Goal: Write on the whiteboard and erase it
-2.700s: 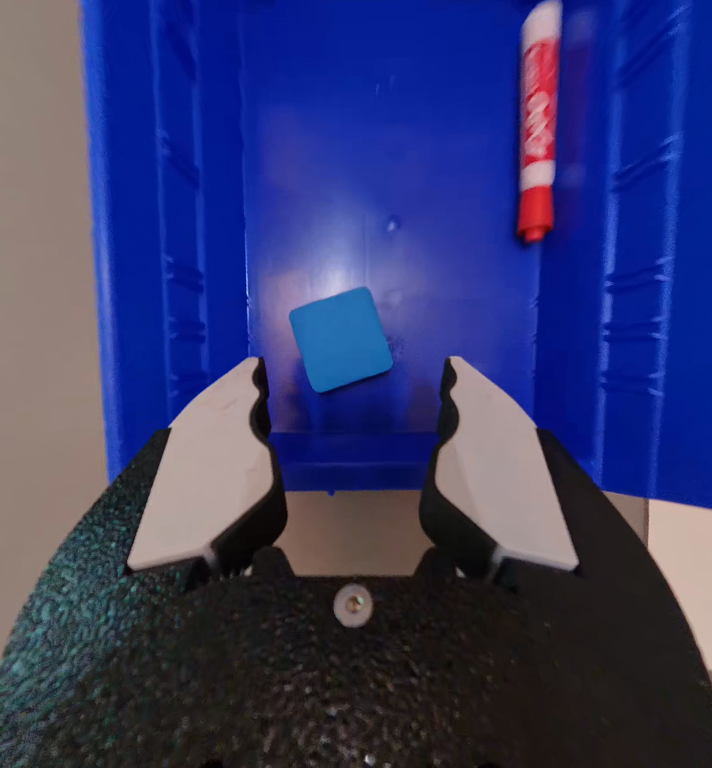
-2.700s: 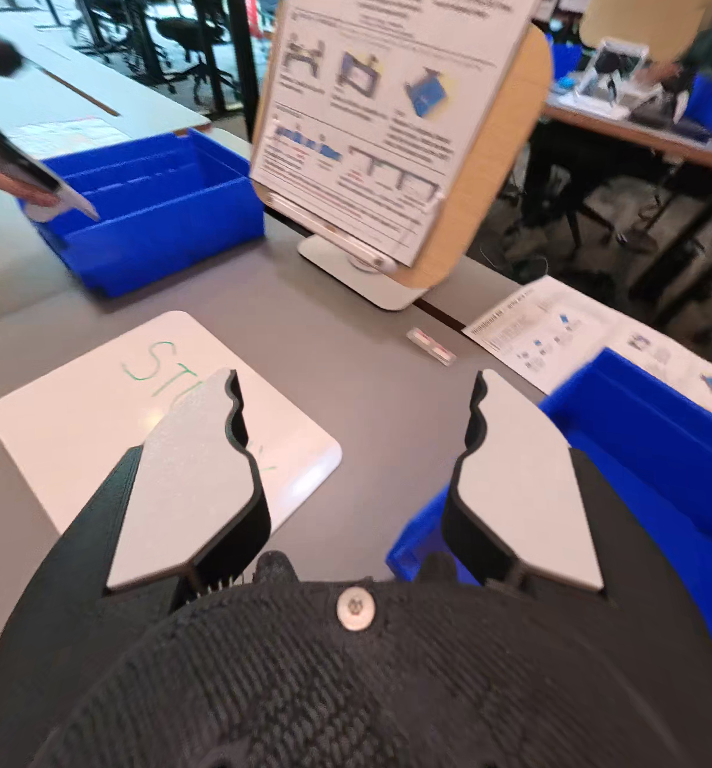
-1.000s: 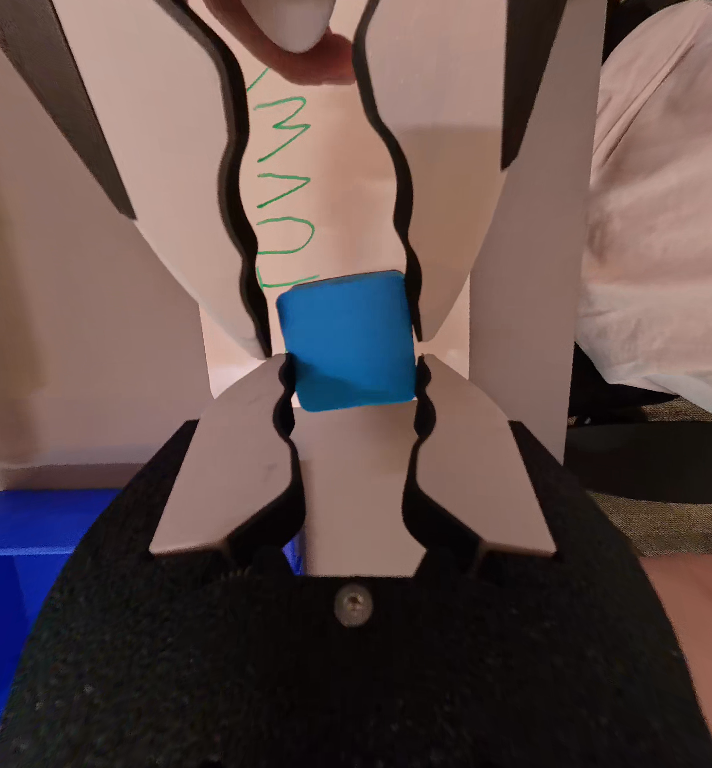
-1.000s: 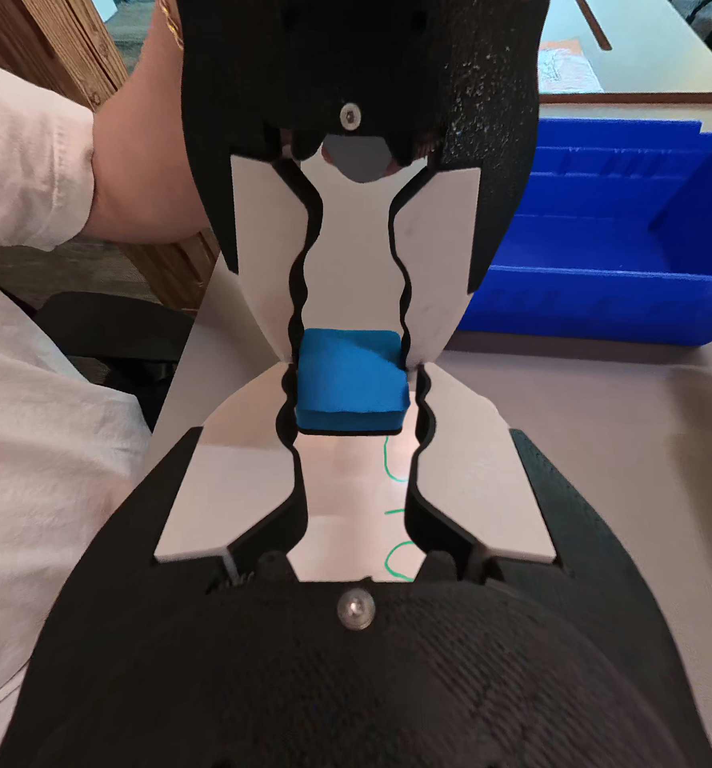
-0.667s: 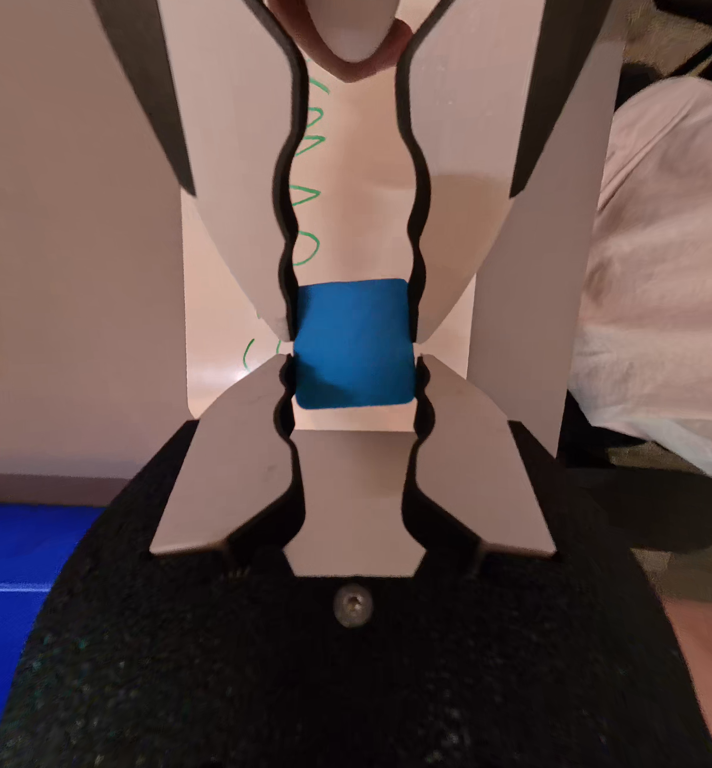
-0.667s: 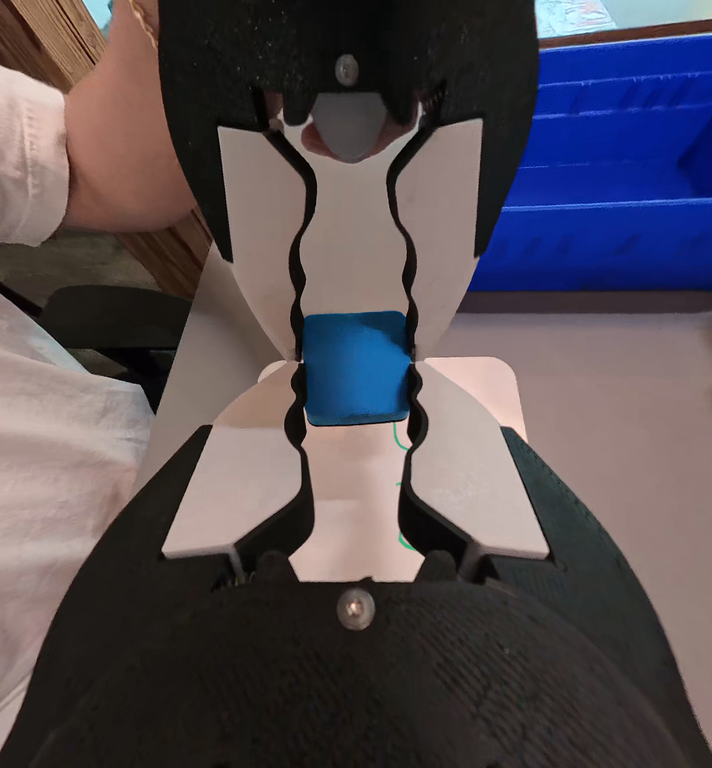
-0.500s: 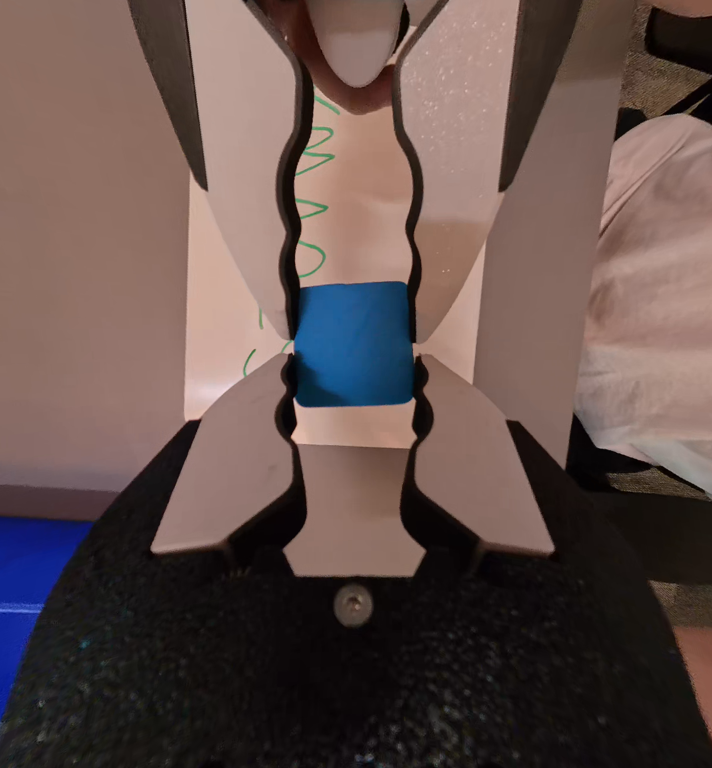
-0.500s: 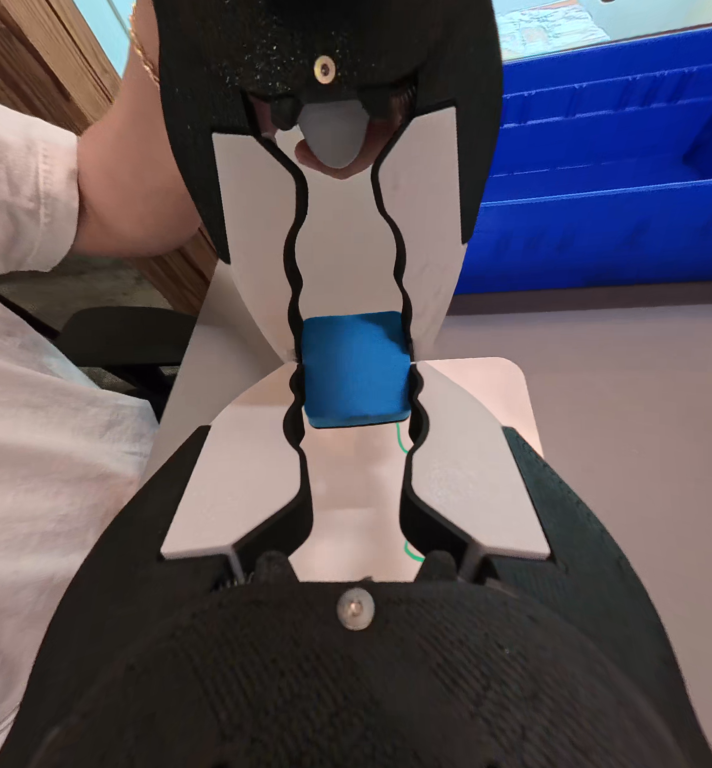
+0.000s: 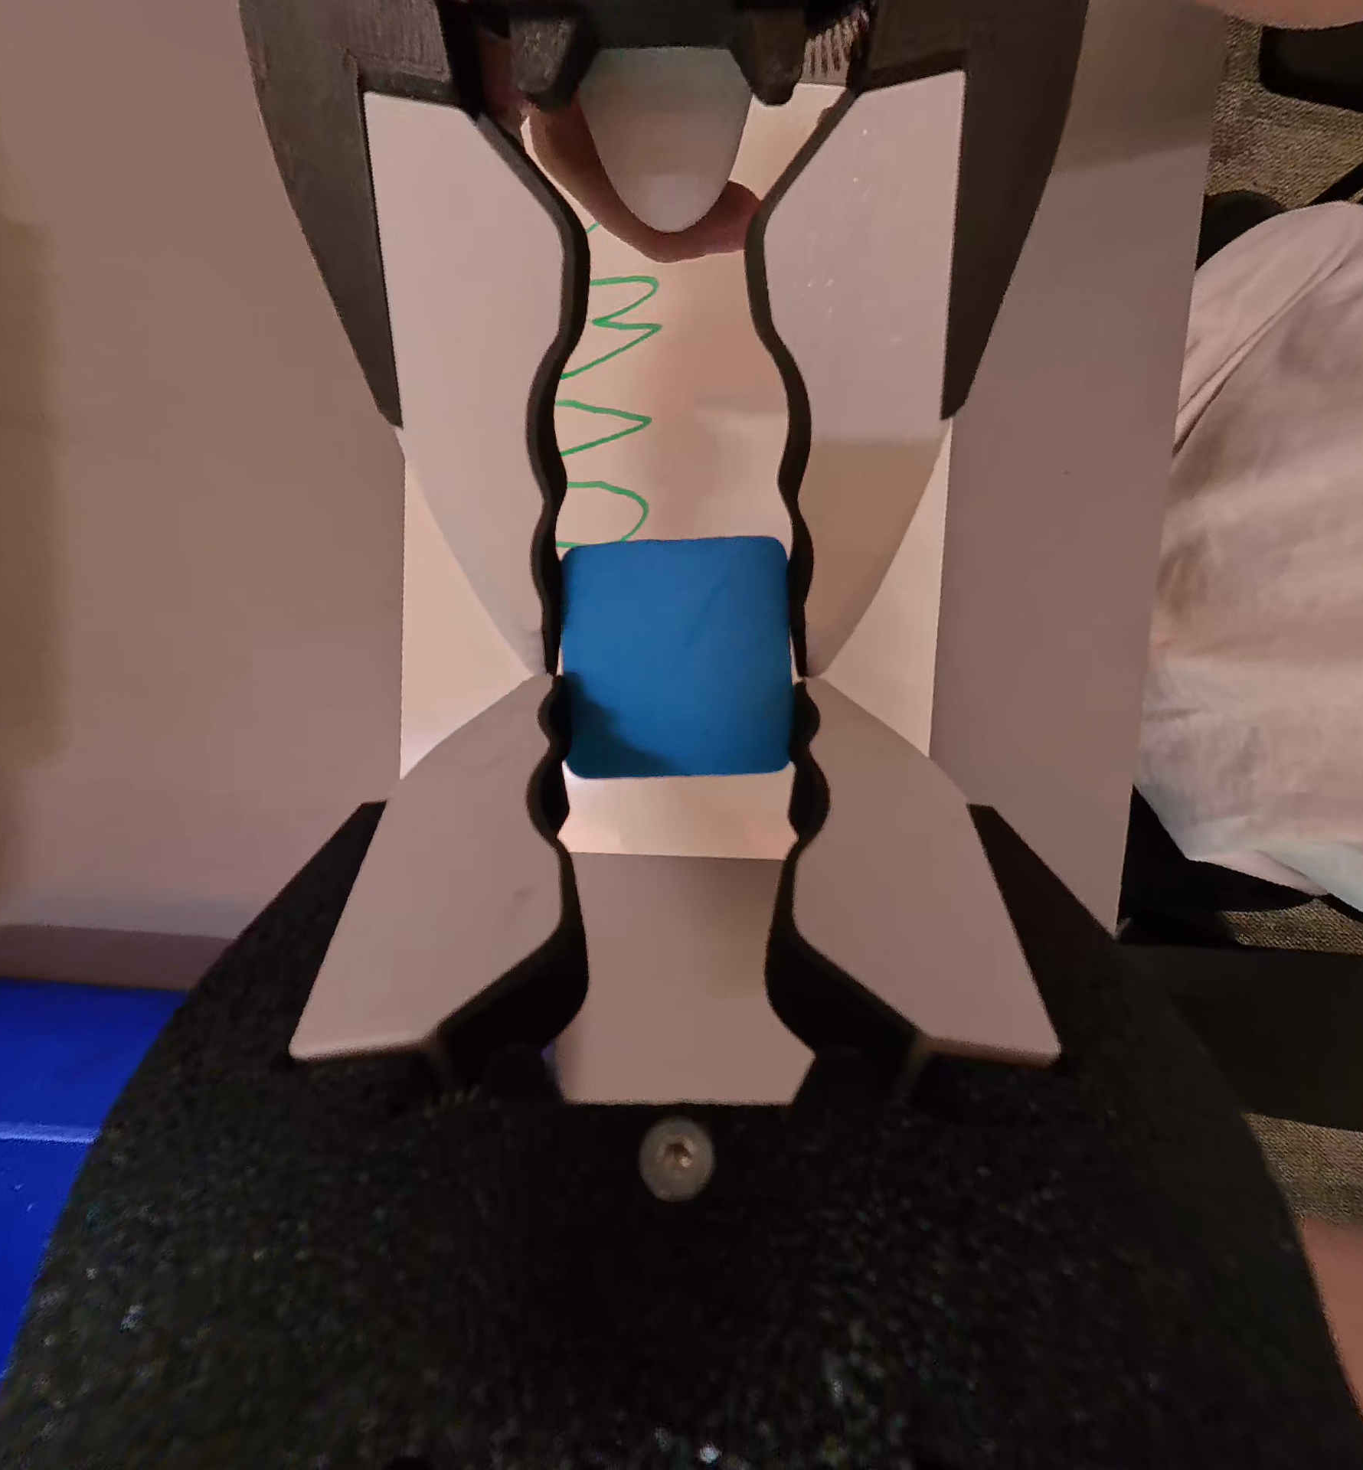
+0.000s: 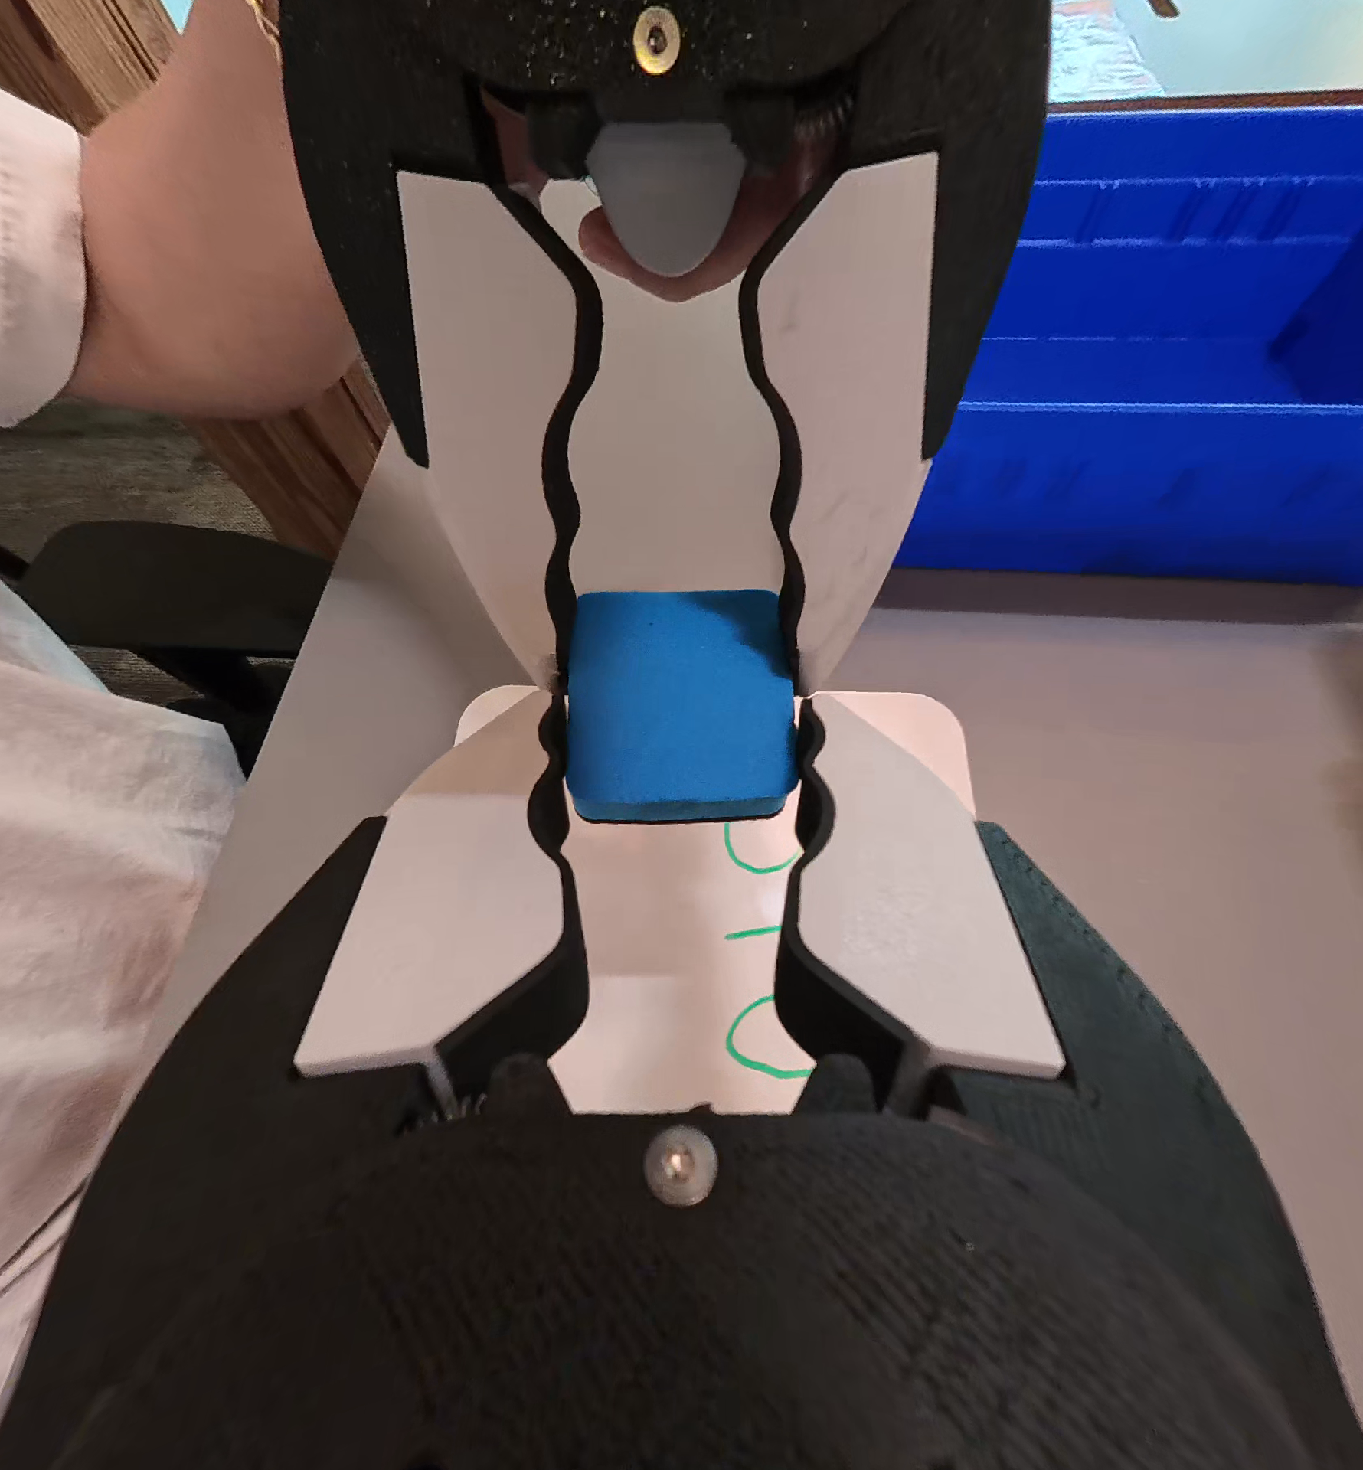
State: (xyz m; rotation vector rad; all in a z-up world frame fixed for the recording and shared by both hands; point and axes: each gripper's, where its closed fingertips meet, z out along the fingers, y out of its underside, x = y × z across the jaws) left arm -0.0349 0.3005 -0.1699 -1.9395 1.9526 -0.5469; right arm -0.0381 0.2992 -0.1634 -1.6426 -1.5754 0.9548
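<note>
A blue square eraser [image 9: 674,660] lies flat on the white whiteboard [image 9: 702,414], over a line of green writing [image 9: 607,414]. My left gripper [image 9: 674,692] is shut on the near half of the eraser. My right gripper [image 9: 672,660] faces it from the far side and is shut on the other half. In the right wrist view the eraser [image 10: 678,708] sits between my right gripper [image 10: 677,700] and the left gripper [image 10: 674,660], which is opposite. Green marks [image 10: 758,1034] show on the whiteboard [image 10: 646,994] between my right fingers.
A blue bin [image 10: 1140,398] stands on the grey table [image 10: 1140,795] behind the board; a blue bin corner [image 9: 26,1114] also shows in the left wrist view. A person's hand [image 10: 201,278] and white sleeve [image 10: 66,795] are at the table's edge, with a black chair [image 10: 169,589].
The left gripper was open over the eraser in the bin; the eraser now lies on the board with both grippers shut on it. Over the last second it slid slightly along the green writing.
</note>
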